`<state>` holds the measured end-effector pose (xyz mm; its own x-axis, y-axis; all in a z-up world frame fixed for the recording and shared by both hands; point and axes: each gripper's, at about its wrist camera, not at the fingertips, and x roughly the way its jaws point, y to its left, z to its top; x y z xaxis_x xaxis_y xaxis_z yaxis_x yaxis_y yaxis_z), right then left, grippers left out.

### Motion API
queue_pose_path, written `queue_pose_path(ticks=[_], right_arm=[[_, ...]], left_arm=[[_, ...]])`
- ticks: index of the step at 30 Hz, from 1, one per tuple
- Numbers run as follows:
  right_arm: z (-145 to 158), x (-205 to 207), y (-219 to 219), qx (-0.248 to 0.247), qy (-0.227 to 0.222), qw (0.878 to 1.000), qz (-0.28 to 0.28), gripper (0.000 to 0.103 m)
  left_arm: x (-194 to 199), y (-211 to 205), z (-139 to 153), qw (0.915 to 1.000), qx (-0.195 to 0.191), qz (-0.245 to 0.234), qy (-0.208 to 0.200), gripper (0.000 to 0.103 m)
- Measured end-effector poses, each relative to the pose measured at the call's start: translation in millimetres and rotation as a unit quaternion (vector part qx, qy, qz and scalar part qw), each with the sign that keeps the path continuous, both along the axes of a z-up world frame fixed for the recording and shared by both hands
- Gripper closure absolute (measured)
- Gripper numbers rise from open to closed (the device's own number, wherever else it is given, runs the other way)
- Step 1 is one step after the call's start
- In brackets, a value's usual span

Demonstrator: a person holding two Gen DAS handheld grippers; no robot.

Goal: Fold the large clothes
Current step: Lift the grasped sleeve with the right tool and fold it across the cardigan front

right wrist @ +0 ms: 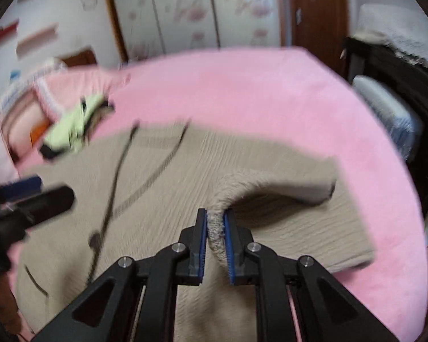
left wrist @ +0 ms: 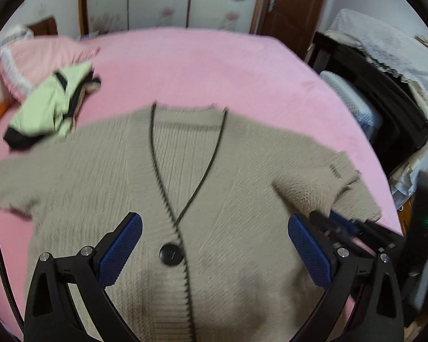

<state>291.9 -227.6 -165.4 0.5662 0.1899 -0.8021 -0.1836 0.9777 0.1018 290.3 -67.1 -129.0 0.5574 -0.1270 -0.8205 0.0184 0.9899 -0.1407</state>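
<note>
Right gripper [right wrist: 215, 225], nearest the lens in the right wrist view, is closed on a raised ridge of the cardigan [left wrist: 214, 176], its blue pads [right wrist: 229, 245] pressing the knit from both sides. Left gripper [left wrist: 214, 245] hangs over the cardigan's front with its jaws spread wide and nothing between them; a dark button [left wrist: 171, 253] lies on the knit between its fingers.

The cardigan lies front-up, spread flat across the pink bed [left wrist: 214, 65], with the right sleeve [right wrist: 285, 182] lifted into an arch from the pinch. The step in hand appears to be folding this sleeve in over the body. To do it well, the right gripper should probably carry the fold low and inward (a high lift would drag the whole body along), while the left gripper could pin the front near the button so the placket stays straight. The fuzzy knit likely slides little on the bed.

Farther off, a green garment [left wrist: 51, 105] lies crumpled near the pillow [left wrist: 28, 59].

The hem and lower body are cut off by the frame edge and the gripper frames. The left sleeve's cuff runs out of frame. Motion blur smears both views, so the knit's detail and the underside of the arch are hard to read.
</note>
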Motion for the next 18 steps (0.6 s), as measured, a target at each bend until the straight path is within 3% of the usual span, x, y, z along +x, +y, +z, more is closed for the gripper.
queue_pose_path(ticks=[2, 5, 13, 18], right_arm=[[-17.7, -5.1, 6.7, 0.005, 0.024, 1.0, -0.004, 0.085], [-33.2, -11.0, 4.6, 0.026, 0.055, 0.998, -0.008, 0.068], [-12.4, -47.3, -22.0, 0.077, 0.033, 0.996, -0.038, 0.066], [-3.9, -81.6, -52.7, 0.115, 0.014, 0.988, -0.098, 0.066]], left_arm=[[-1.2, 4.7, -17.2, 0.9998, -0.009, 0.001, 0.018, 0.001], [-1.0, 3.7, -33.0, 0.9992, -0.023, -0.006, 0.033, 0.001], [-2.6, -31.4, -36.6, 0.9971, -0.041, -0.06, 0.024, 0.001], [-3.4, -72.1, -27.5, 0.9949, -0.004, -0.101, 0.003, 0.001]])
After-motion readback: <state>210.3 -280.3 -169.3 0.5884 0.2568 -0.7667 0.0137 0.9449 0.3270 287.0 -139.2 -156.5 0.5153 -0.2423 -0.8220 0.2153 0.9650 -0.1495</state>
